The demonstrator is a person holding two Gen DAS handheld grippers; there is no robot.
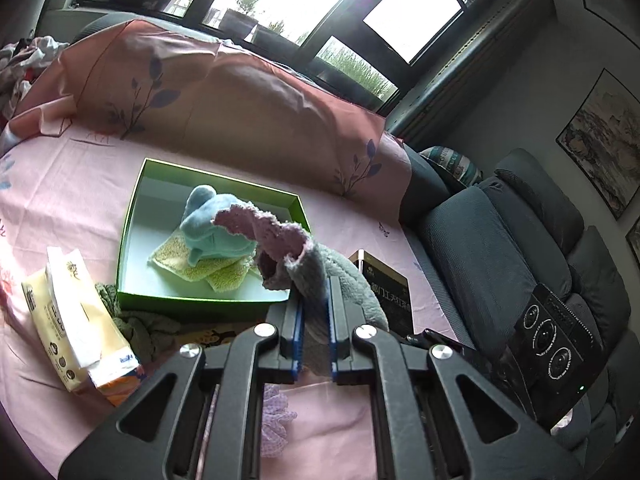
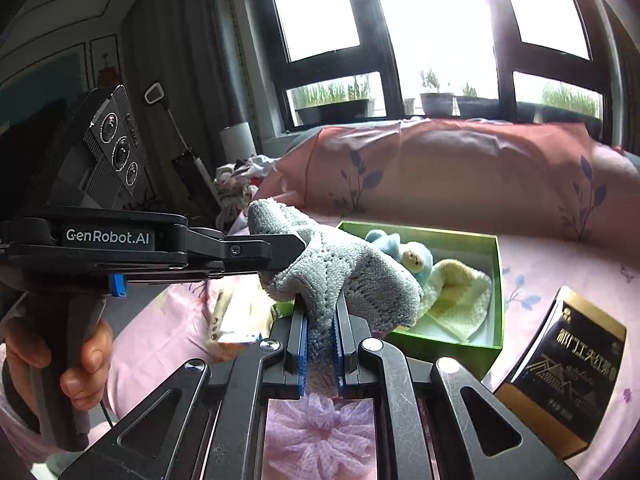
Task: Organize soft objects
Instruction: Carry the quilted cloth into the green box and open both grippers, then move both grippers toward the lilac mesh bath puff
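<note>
A pink floral sheet [image 1: 80,184] covers the bed below dark-framed windows, and on it sits an open green cardboard box [image 1: 132,216]. Just in front of that box, both grippers clamp one grey terry cloth with a pink underside [image 2: 340,276]: the left gripper [image 1: 314,300] pinches one end, the right gripper [image 2: 320,312] another, the cloth held above the sheet. Inside the box lie a pale blue plush toy [image 1: 212,220] on yellow towels [image 1: 200,268]. A tissue pack [image 1: 76,320] lies left of the box, a black-and-gold carton [image 2: 560,372] right.
</note>
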